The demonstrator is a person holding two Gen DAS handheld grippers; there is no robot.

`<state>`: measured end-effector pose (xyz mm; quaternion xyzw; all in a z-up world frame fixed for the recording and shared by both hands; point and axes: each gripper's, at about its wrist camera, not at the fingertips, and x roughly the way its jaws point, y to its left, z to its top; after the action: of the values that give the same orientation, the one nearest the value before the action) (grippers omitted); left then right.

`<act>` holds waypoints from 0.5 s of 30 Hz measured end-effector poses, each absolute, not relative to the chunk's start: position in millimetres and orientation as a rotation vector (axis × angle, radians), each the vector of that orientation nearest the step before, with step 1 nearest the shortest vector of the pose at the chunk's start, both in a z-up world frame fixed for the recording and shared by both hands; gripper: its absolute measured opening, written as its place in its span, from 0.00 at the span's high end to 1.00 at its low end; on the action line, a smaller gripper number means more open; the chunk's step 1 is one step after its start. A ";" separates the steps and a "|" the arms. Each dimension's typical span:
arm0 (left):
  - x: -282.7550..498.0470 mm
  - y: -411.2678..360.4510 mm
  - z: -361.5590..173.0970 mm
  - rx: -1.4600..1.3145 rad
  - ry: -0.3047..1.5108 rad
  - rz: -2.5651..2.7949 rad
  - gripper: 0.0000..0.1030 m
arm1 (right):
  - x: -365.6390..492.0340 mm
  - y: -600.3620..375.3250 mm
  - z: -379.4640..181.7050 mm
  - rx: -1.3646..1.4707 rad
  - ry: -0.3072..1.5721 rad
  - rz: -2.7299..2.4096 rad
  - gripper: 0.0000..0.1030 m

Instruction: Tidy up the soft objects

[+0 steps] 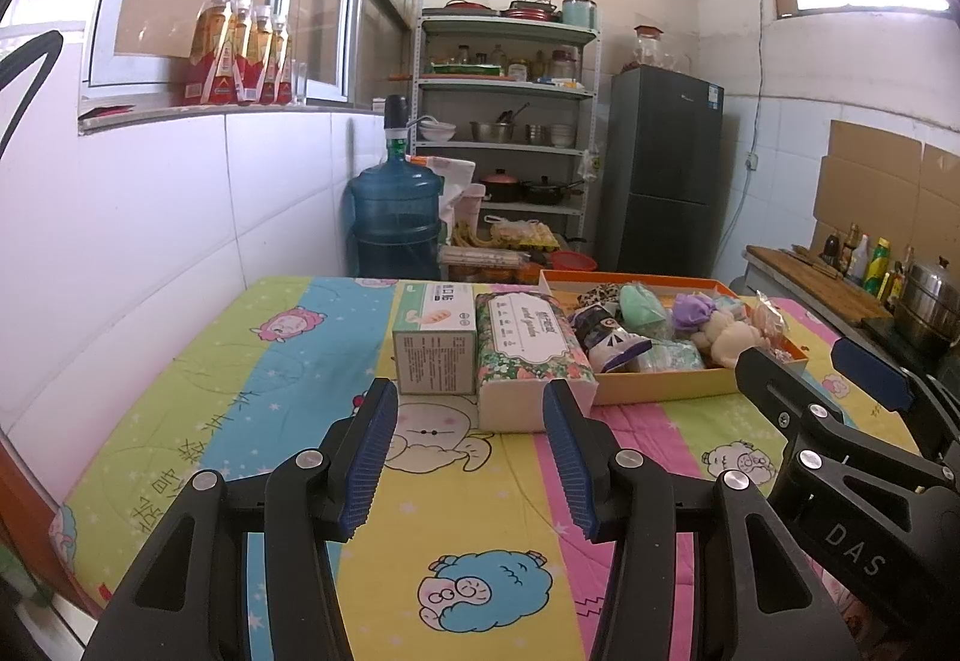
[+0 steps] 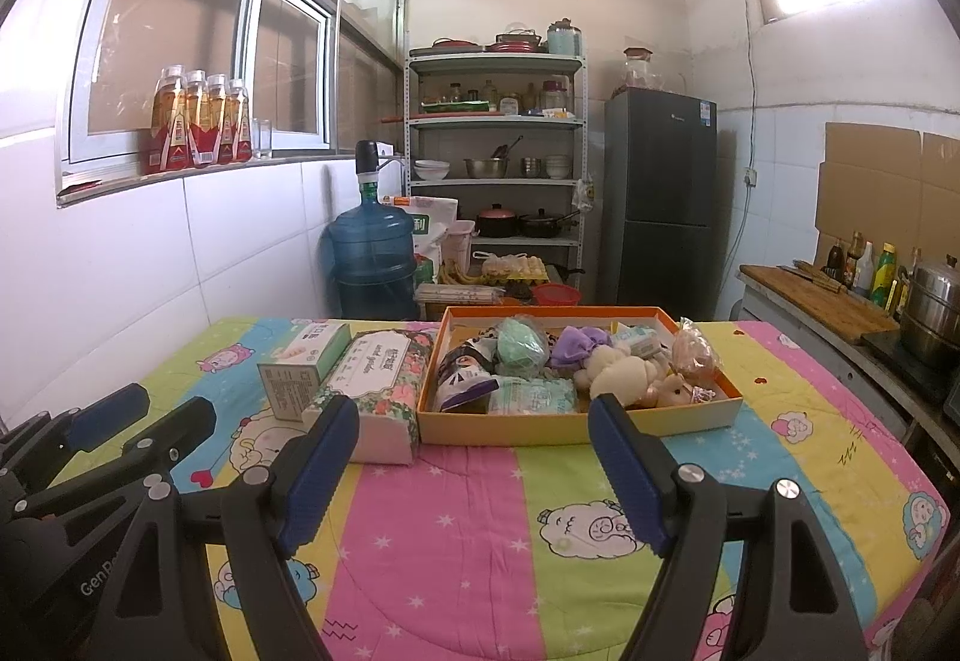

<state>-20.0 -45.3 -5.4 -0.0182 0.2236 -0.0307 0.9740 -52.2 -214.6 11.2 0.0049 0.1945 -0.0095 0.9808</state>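
Left wrist view. The left tongs fill the lower centre, spread, with nothing between them; they hang over the worktop. Just above them stand the box and the tissue pack, touching side by side. To the right of centre lies the tray, holding the soft things: a green pouch, a purple bow, a plush toy. The right tongs enter at the right edge, close to the tray's near corner.

Right wrist view. The right tongs sit at lower centre, spread and empty, aimed at the tray. The plush toy lies near the tray's front wall. The left tongs show at the lower left, beside the box and tissue pack.

Likely hazards, as a judgement:
- A low approach could catch the tray's front wall and push the tray along the cloth.
- The soft things lie packed together, so a closing grip may take two at once or drag a neighbour out.
- The tissue pack may slip or deform if squeezed off-centre.
- Both tongs work close together and could collide.
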 end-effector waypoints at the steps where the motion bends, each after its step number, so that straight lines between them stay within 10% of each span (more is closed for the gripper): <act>1: -20.1 -45.3 -5.5 -0.037 0.452 -0.062 0.49 | -52.2 -214.5 11.2 0.009 0.391 -0.020 0.24; 15: -19.8 -45.1 -6.6 -0.038 0.453 -0.064 0.49 | -52.0 -214.7 11.1 0.009 0.393 -0.020 0.24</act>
<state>-19.8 -45.1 -6.6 -0.0187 0.2245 -0.0318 0.9738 -52.0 -214.7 11.1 0.0043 0.1950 -0.0098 0.9807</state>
